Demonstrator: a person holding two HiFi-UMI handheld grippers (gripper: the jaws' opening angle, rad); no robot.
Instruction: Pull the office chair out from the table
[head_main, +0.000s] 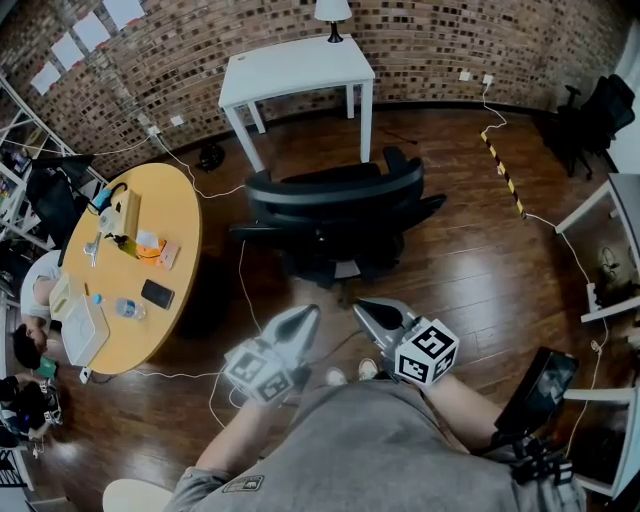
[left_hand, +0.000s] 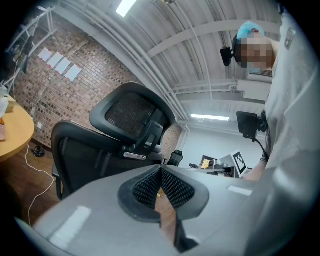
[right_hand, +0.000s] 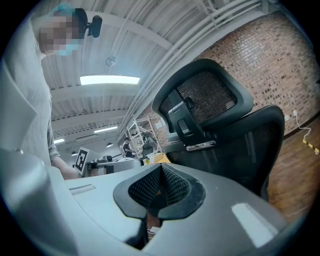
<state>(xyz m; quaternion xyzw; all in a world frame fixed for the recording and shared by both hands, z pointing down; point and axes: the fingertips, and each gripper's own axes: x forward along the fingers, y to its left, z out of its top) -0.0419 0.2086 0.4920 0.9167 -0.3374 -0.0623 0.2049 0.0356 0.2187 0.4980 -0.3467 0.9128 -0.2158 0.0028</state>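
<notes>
Grey shirt (head_main: 360, 440) cloth fills the bottom of the head view, and just past it we hold both tools side by side at waist height. Our left gripper (head_main: 308, 316) has its ribbed pads pressed together with nothing between them, which the left gripper view confirms (left_hand: 161, 168). Our right gripper (head_main: 364, 308) is likewise closed on nothing, its jaws meeting at the tips in the right gripper view (right_hand: 161, 168). Each carries its marker cube (head_main: 428, 350) near our wrists. Below the tools we see the toes of our shoes (head_main: 338, 376) on the dark wooden floor (head_main: 470, 260). Ahead of both grippers, apart from them and untouched, stands the black office chair (head_main: 335, 215), its curved mesh back and headrest turned toward us. Both gripper views show that back rising just beyond the closed jaws (left_hand: 115, 135) (right_hand: 220, 120). Beyond the chair is the white table (head_main: 295, 65), set against the brick wall (head_main: 420, 40) with a lamp (head_main: 333, 15) on it. The chair appears to stand just in front of the table's near legs, though we cannot tell whether its seat reaches under the top. A white cable (head_main: 243, 280) trails across the floor on our left, past a round wooden table (head_main: 175, 215).
</notes>
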